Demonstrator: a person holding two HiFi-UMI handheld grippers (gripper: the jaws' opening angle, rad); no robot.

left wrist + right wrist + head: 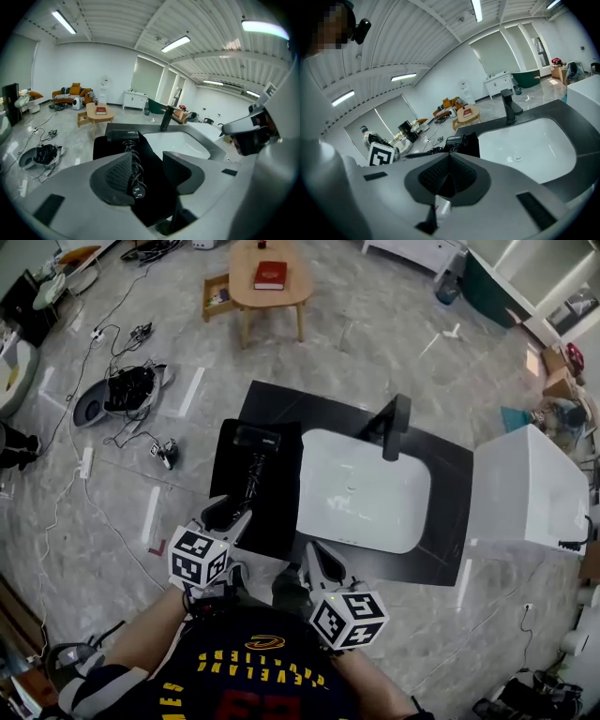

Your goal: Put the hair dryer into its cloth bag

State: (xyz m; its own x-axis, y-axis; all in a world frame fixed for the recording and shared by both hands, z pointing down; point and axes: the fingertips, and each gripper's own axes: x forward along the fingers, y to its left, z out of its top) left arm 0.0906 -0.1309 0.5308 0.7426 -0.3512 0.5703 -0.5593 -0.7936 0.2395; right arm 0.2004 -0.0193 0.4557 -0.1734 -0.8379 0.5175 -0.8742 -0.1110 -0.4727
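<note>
Coiling cord (133, 161) on black cloth bag (153, 168)

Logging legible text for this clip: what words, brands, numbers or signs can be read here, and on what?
"CLEVELAND": yellow print on the person's dark shirt, upside down in the head view.
Red print below it: cut off, unreadable.
Hair dryer label: too small to read.
Red book cover: too small.

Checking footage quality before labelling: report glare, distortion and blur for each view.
Head view: sharp, lamp reflections streak the glossy floor; edges bend. Left gripper view: strong fisheye, dark corners, ceiling lights blown out, hair dryer clear. Right gripper view: same fisheye, near jaws soft, sink bright but legible.
</note>
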